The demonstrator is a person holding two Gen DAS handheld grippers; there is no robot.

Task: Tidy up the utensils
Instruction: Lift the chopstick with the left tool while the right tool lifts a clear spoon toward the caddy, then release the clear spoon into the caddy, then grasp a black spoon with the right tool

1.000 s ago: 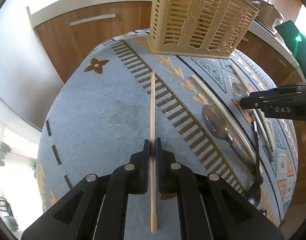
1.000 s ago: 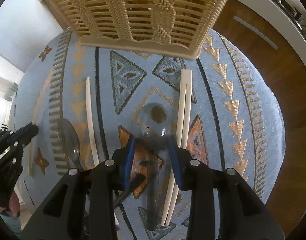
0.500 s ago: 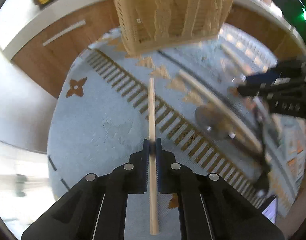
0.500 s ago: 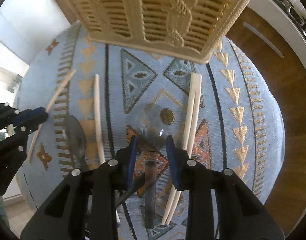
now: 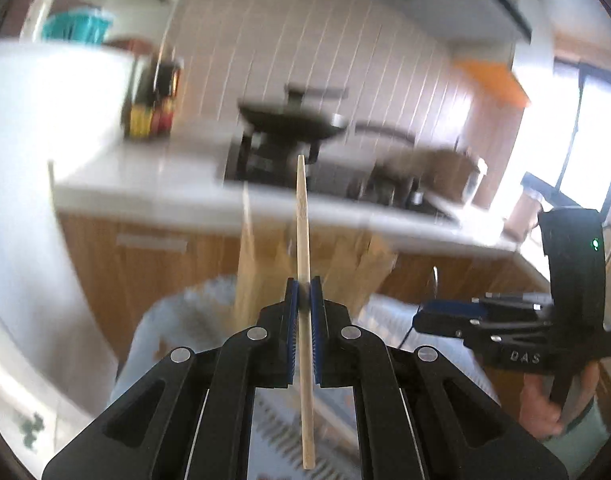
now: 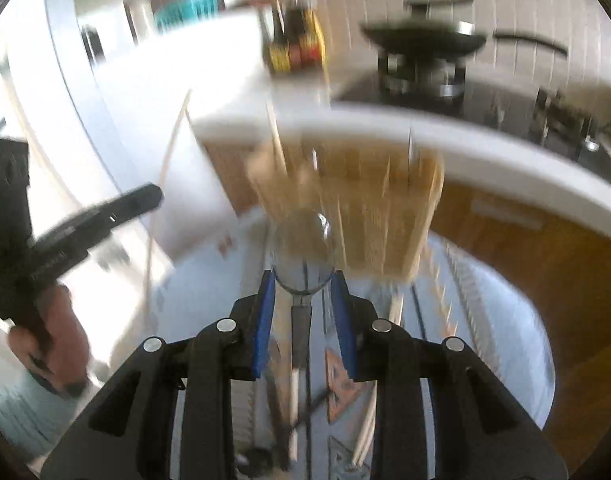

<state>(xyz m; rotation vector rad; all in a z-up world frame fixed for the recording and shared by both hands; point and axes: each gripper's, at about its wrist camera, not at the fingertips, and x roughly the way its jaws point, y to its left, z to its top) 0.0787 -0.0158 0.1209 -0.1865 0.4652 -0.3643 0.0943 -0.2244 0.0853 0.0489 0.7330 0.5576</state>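
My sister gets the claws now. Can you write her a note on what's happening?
Left claw: shut on the wooden chopstick, held up off the table.
Right claw: shut on the spoon, bowl pointing forward.
The beige basket stands just ahead, blurred.
Done: both utensils are picked up.
Left: drop both into the basket, then fetch the chopsticks lying on the patterned cloth.

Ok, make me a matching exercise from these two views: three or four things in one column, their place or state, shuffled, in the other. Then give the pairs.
Things:
1. wooden chopstick
2. spoon
3. woven basket
4. frying pan

Place or state:
A. on the stove at the back
B. standing on the patterned cloth, ahead of both grippers
C. clamped in the left gripper
D. held in the right gripper, bowl forward

Pairs: 1-C, 2-D, 3-B, 4-A
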